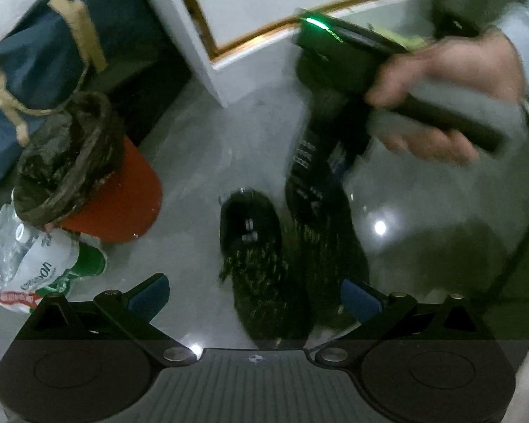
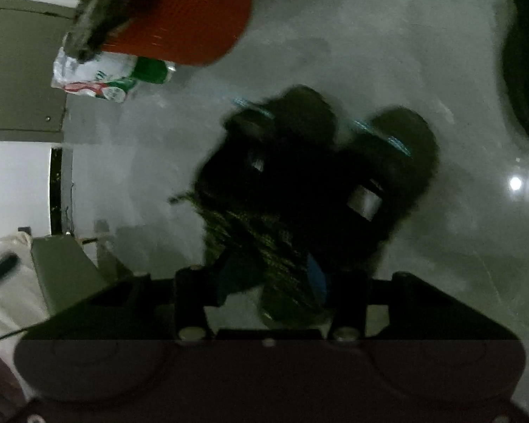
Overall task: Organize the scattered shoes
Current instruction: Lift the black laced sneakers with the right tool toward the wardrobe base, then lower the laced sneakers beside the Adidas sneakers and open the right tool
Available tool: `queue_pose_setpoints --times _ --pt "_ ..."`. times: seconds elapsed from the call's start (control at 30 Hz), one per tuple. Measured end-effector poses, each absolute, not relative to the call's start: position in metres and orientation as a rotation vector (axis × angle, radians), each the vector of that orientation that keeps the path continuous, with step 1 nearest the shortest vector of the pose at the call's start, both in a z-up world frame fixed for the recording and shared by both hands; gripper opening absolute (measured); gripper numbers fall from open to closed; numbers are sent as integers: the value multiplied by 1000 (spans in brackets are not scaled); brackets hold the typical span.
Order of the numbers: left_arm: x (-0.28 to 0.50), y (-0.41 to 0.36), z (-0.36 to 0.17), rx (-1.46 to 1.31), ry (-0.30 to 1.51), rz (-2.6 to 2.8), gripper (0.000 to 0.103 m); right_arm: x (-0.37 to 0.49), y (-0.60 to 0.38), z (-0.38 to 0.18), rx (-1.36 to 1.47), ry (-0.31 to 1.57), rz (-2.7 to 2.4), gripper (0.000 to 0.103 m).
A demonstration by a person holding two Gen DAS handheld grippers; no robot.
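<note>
Left wrist view looks down on a glossy grey floor where two dark shoes flecked with yellow-green lie side by side. The left gripper hangs above them with its blue-padded fingers spread wide, one on each side of the pair, pressing on nothing. Only this view shows the person's hand around the handle of the right gripper, which reaches down to the farther shoe. It also shows a red bin with a dark liner, a crushed plastic bottle with a green and white label, a blue bag and a white door with a gold trim line.

Right wrist view is blurred. Its narrowly set blue pads sit against the dark shoe material between them, gripping it. The heels with their pale tabs show only here. The red bin and bottle lie beyond.
</note>
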State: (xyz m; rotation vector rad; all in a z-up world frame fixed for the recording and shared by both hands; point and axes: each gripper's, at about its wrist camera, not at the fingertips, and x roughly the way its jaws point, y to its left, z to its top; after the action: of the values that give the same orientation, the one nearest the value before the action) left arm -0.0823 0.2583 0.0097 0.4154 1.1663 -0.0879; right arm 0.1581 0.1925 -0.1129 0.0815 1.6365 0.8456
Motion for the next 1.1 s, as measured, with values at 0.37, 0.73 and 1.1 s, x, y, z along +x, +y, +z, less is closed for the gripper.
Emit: queue_pose_setpoints --times 0.37,0.73,1.1 --pt "-54 306 18 111 1105 150 100 163 238 -154 -84 1627 664 45" --pt "-54 290 54 49 982 49 102 170 257 -172 16 1727 465 47" --pt "-48 284 46 70 1003 42 102 148 273 -175 -102 1672 532 66"
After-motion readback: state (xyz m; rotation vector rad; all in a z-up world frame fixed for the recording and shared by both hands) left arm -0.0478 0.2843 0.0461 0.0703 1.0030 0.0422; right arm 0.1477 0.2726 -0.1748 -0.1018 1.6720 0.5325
